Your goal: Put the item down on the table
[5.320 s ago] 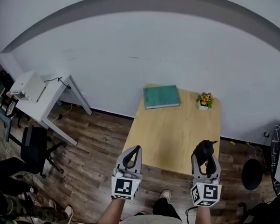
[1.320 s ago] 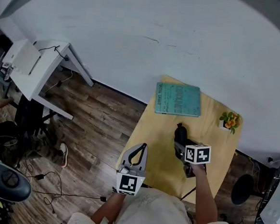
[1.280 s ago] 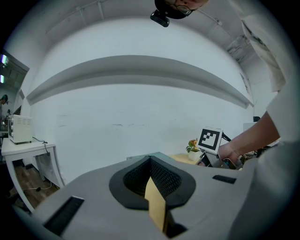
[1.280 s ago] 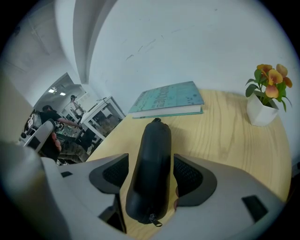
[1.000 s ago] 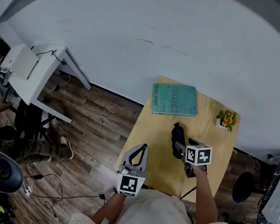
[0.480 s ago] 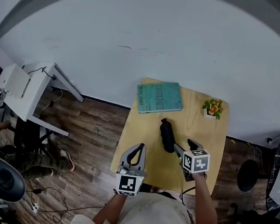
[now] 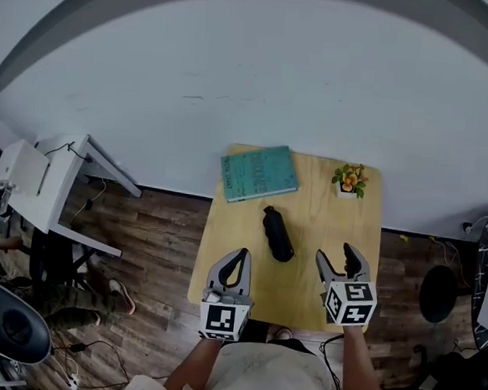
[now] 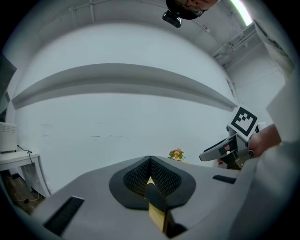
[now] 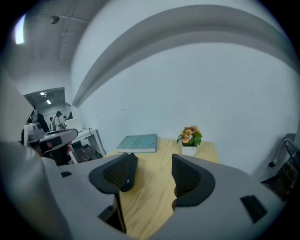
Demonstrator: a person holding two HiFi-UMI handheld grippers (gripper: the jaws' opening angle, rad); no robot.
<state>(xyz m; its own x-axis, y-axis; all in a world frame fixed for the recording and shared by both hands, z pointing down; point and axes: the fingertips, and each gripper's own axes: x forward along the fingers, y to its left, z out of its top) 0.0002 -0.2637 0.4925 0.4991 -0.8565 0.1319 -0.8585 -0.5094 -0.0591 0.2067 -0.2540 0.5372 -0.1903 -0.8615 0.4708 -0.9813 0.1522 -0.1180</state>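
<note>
The item, a black oblong thing (image 7: 278, 233), lies by itself on the middle of the wooden table (image 7: 330, 222), free of both grippers. My right gripper (image 7: 336, 254) hovers over the table's near right part, to the right of the item, open and empty. Its own view shows bare tabletop (image 9: 152, 197) in the gap of my right gripper (image 9: 152, 174); the item is not seen there. My left gripper (image 7: 239, 261) is at the near left edge, shut with nothing in it, and in its own view the left gripper (image 8: 150, 164) has its pads pressed together.
A teal book (image 7: 258, 173) lies at the table's far left corner and a small potted flower (image 7: 349, 180) at the far right. The book (image 9: 138, 143) and pot (image 9: 190, 138) also show ahead of the right gripper. A white side table (image 7: 51, 183) stands left.
My right gripper carried the black item over the table, set it down, opened and drew back toward the near edge. The left gripper stayed shut at the near left.
</note>
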